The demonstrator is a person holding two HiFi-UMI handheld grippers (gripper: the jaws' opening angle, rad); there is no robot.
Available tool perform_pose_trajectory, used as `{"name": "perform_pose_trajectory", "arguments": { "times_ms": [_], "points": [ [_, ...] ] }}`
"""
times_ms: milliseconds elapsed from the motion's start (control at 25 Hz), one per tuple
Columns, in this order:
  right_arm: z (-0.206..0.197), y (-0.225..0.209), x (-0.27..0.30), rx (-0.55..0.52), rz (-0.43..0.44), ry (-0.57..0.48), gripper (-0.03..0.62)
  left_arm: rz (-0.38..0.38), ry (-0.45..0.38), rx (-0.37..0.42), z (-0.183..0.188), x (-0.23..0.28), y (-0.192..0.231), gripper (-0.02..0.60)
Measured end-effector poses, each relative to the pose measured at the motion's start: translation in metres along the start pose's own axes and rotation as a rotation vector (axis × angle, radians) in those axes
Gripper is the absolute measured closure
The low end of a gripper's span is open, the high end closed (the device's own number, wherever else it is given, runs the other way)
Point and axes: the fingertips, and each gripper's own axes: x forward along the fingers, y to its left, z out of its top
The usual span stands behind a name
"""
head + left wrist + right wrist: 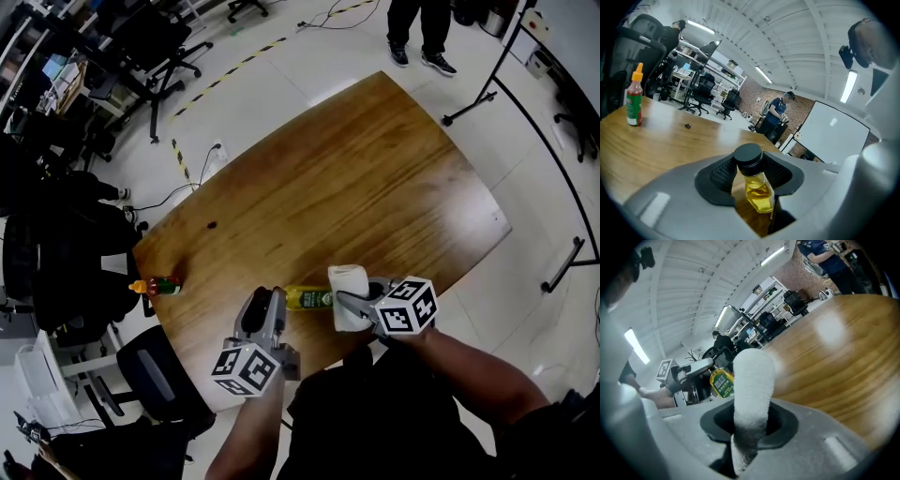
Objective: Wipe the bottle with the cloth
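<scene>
The bottle (757, 190) is clamped between the ribbed black pads (722, 174) of the left gripper (751, 176), with its black cap level with the pads. The cloth (752, 380) is pinched in the narrowly set jaws of the right gripper (751, 423) and stands up out of them. In the head view the cloth is held just beside the bottle; contact cannot be confirmed.

Both are held over the near edge of the table (356, 178), a rounded slab of glossy wood. A sauce bottle (634, 98) with an orange cap stands near its left edge. Pale floor (309, 47) and office chairs (161, 45) surround it.

The bottle is clear and holds yellow liquid. The cloth is white, nappy and thickly folded.
</scene>
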Motion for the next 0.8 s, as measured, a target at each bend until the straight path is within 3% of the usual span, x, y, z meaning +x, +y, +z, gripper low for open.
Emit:
{"name": "perform_pose_trajectory", "arguments": {
  "times_ms": [480,800],
  "points": [
    [-0.008,-0.026,-0.008,0.026,-0.079,0.108,0.522,-0.029,0.009,0.044,0.005,0.005,-0.006,0.388],
    [0.016,-0.028,-0.042,-0.002,-0.071,0.056,0.522,-0.088,0.037,0.101,0.0,0.01,-0.023,0.391]
  ]
}}
